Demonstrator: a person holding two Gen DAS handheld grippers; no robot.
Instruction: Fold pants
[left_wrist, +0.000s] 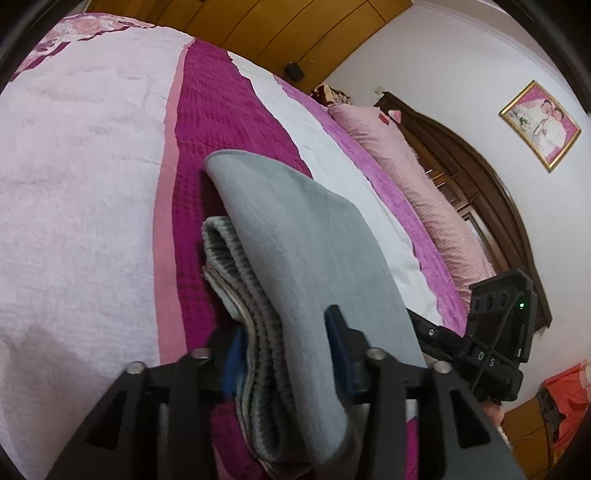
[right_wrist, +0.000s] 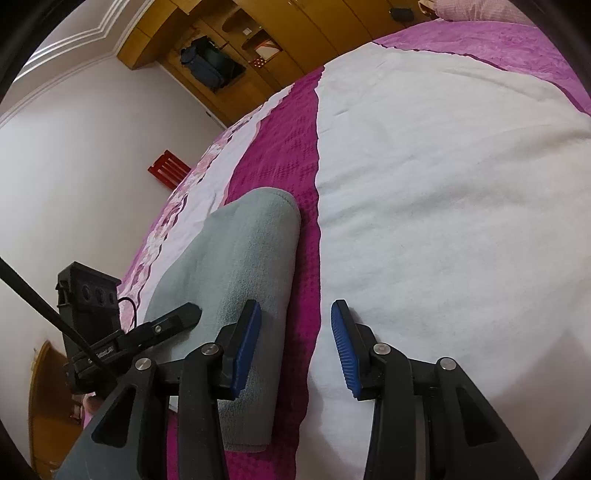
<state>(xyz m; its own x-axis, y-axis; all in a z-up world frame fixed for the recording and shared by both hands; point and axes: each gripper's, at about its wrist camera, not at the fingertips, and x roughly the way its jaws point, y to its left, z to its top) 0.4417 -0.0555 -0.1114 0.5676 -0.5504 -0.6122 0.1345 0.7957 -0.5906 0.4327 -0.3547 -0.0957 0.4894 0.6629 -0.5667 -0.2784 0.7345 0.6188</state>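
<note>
The grey pants (left_wrist: 310, 258) lie folded into a thick bundle on the bed's magenta stripe (left_wrist: 207, 122); the ribbed waistband layers show at the left edge. My left gripper (left_wrist: 288, 350) is shut on the near end of the bundle, blue pads on both sides. In the right wrist view the folded pants (right_wrist: 243, 266) lie left of centre. My right gripper (right_wrist: 295, 343) is open and empty, its left finger over the pants' right edge, its right finger over the white blanket (right_wrist: 443, 206). The left gripper's body (right_wrist: 96, 325) shows at the left.
The bed carries a white and pink blanket (left_wrist: 74, 177), pink pillows (left_wrist: 417, 177) and a dark wooden headboard (left_wrist: 476, 184). A framed photo (left_wrist: 539, 125) hangs on the wall. Wooden wardrobes (right_wrist: 258, 44) stand behind the bed. A red stool (right_wrist: 168, 168) is by the wall.
</note>
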